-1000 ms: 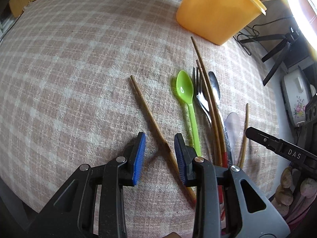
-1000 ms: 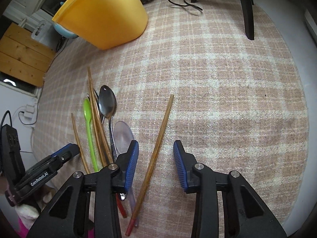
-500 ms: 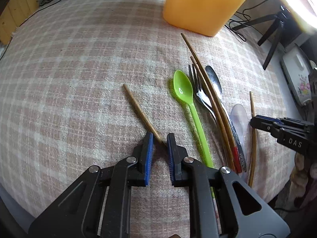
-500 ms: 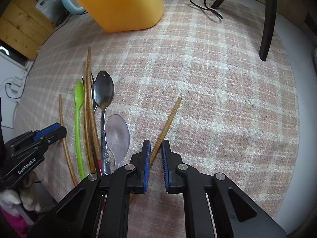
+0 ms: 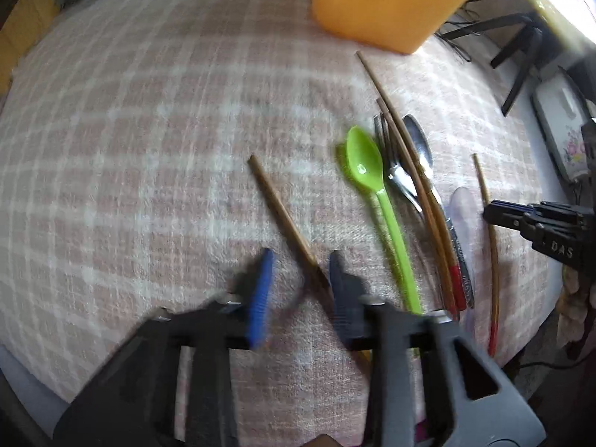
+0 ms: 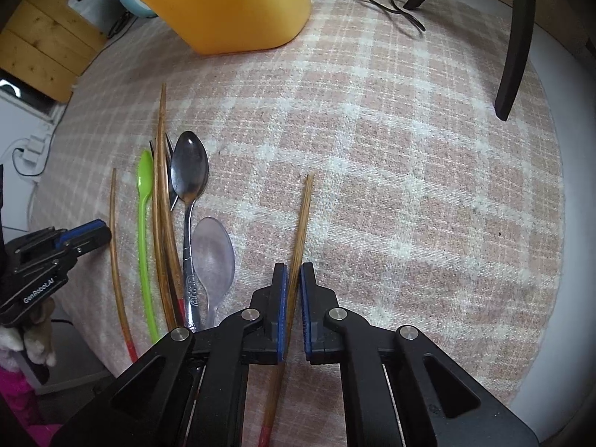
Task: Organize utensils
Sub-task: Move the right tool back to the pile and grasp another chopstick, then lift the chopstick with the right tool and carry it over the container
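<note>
A brown chopstick lies on the plaid cloth between the fingers of my left gripper. Its jaws are opening and the pads stand clear of the stick, which sits nearer the right finger. My right gripper is shut on a second chopstick with a red end, which points away along the fingers. Between the two lie a green spoon, a fork, a metal spoon, a clear plastic spoon and a pair of chopsticks. A tall orange container stands at the far side.
The round table's plaid cloth drops off close behind both grippers. A black tripod leg and cables rest on the far right. A white flowered box sits beyond the table edge.
The left jaws closed on their chopstick half a second ago and have since spread apart. The right jaws closed on the other chopstick and stay closed. Both views have rolled slightly.
</note>
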Action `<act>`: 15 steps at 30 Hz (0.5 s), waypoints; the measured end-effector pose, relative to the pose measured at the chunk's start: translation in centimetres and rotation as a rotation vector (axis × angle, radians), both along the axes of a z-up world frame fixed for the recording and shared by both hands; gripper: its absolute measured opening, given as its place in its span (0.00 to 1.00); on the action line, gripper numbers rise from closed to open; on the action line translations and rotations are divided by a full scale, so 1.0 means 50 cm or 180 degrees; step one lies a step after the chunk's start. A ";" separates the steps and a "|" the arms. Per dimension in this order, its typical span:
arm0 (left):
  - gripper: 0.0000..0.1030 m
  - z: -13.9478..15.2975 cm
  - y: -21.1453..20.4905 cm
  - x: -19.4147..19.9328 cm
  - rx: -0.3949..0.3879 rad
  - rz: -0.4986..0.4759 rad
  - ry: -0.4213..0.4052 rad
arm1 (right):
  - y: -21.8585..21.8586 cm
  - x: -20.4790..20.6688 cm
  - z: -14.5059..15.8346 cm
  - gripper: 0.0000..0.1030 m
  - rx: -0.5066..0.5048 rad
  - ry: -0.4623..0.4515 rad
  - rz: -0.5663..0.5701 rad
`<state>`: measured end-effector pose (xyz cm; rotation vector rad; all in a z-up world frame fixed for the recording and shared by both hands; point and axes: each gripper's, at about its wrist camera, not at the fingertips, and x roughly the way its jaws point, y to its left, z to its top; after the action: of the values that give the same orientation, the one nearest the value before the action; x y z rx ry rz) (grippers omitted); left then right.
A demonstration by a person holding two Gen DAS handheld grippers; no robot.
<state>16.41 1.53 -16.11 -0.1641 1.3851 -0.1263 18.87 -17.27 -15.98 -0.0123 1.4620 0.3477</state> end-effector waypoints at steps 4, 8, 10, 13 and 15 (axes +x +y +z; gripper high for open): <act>0.28 -0.003 -0.010 0.006 0.0070 -0.0009 -0.0038 | 0.013 0.017 0.003 0.06 -0.0105 0.0031 0.0102; 0.11 -0.004 -0.021 0.014 0.0209 -0.0051 -0.0168 | 0.035 0.012 -0.007 0.06 -0.0147 -0.0001 0.0231; 0.09 -0.006 -0.017 0.013 0.0092 0.0035 -0.0157 | 0.036 0.001 -0.007 0.06 -0.0113 -0.0006 0.0248; 0.05 -0.002 0.004 0.012 -0.0089 0.0149 -0.0181 | 0.023 -0.003 -0.008 0.05 0.0021 -0.0008 0.0156; 0.04 0.012 0.013 0.008 -0.0154 0.0201 -0.0265 | 0.007 -0.003 -0.001 0.05 0.0109 -0.0068 0.0099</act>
<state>16.81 2.18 -15.51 -0.2403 1.2931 -0.1130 18.71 -16.92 -16.03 -0.0114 1.4356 0.3969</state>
